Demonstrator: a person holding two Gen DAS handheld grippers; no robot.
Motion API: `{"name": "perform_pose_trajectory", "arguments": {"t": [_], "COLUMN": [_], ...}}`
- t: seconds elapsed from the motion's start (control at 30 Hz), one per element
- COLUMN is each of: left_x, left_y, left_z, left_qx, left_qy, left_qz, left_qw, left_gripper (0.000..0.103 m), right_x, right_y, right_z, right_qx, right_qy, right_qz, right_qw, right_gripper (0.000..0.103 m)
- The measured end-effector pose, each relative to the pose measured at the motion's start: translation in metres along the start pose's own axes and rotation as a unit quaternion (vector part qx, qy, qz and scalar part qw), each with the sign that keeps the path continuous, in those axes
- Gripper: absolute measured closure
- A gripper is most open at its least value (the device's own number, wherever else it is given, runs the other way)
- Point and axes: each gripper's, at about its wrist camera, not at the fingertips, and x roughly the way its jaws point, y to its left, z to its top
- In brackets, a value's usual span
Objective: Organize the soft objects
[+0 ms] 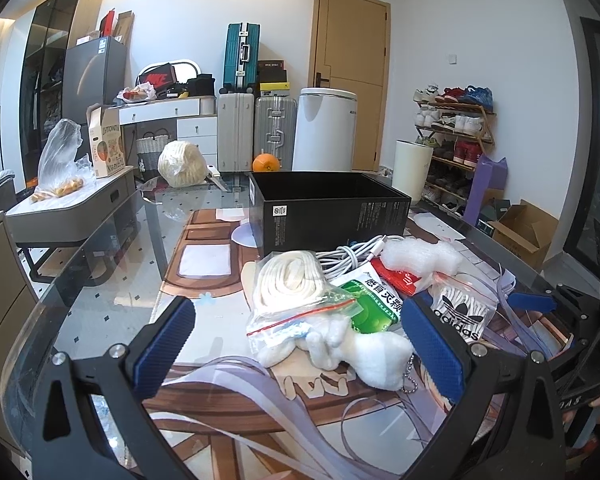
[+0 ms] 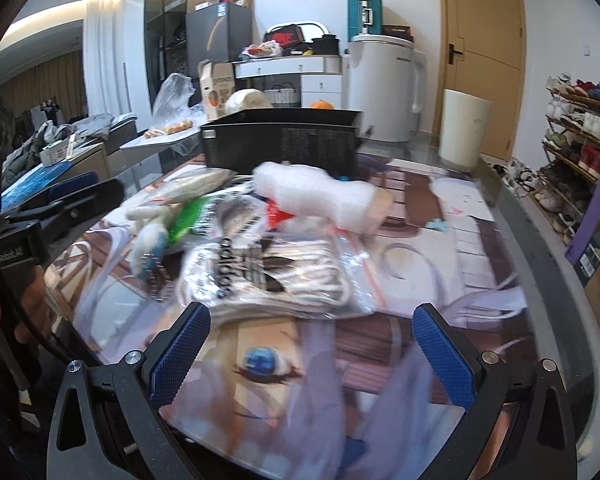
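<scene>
A pile of soft items lies on the printed mat in front of an open black box (image 1: 324,212) (image 2: 280,144). My left gripper (image 1: 300,340) is open just above the table. A white plush toy (image 1: 360,348) (image 2: 152,236) and a zip bag of white laces (image 1: 292,292) lie between its fingers, untouched. Behind them are a green packet (image 1: 376,304), a red packet (image 1: 400,280), bubble wrap (image 1: 420,256) (image 2: 320,196) and a coiled white cable (image 1: 352,252). My right gripper (image 2: 312,356) is open just short of the adidas bag (image 2: 268,276) (image 1: 460,312). The right wrist view is blurred.
The glass table's rim (image 1: 80,264) curves round on the left. An orange (image 1: 266,163) and a cream bundle (image 1: 182,164) sit behind the box. A white bin (image 2: 462,134), a shoe rack (image 2: 580,140) and a side table with a plastic bag (image 1: 60,160) stand around.
</scene>
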Motion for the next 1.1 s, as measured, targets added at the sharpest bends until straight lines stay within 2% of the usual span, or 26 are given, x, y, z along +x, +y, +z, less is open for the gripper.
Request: {"name": "perform_pose_trajectory", "arguments": {"t": [0.1, 0.23, 0.37, 0.53, 0.77, 1.1], "left_x": [0.001, 0.002, 0.004, 0.007, 0.008, 0.011], "left_y": [0.000, 0.001, 0.000, -0.003, -0.003, 0.005], "left_z": [0.000, -0.001, -0.001, -0.002, 0.003, 0.006], "left_qx": [0.001, 0.006, 0.008, 0.017, 0.029, 0.016], "left_qy": [0.001, 0.005, 0.007, 0.014, 0.018, 0.024], "left_qz": [0.001, 0.002, 0.003, 0.004, 0.005, 0.006], "left_qw": [1.0000, 1.0000, 0.9999, 0.9997, 0.9994, 0.9996], "left_gripper": [0.000, 0.000, 0.000, 0.000, 0.000, 0.000], "right_x": [-0.002, -0.002, 0.002, 0.011, 0.029, 0.044], "right_y": [-0.013, -0.016, -0.003, 0.014, 0.022, 0.027], "right_z": [0.000, 0.005, 0.013, 0.027, 0.049, 0.055], "right_qx": [0.006, -0.018, -0.080, -0.162, -0.268, -0.380], "right_qy": [0.000, 0.009, 0.021, 0.039, 0.082, 0.141], "right_qz": [-0.010, 0.001, 0.018, 0.063, 0.115, 0.177], "right_qw": [1.000, 1.000, 0.996, 0.984, 0.953, 0.897], "right_gripper": [0.000, 0.000, 0.000, 0.000, 0.000, 0.001]}}
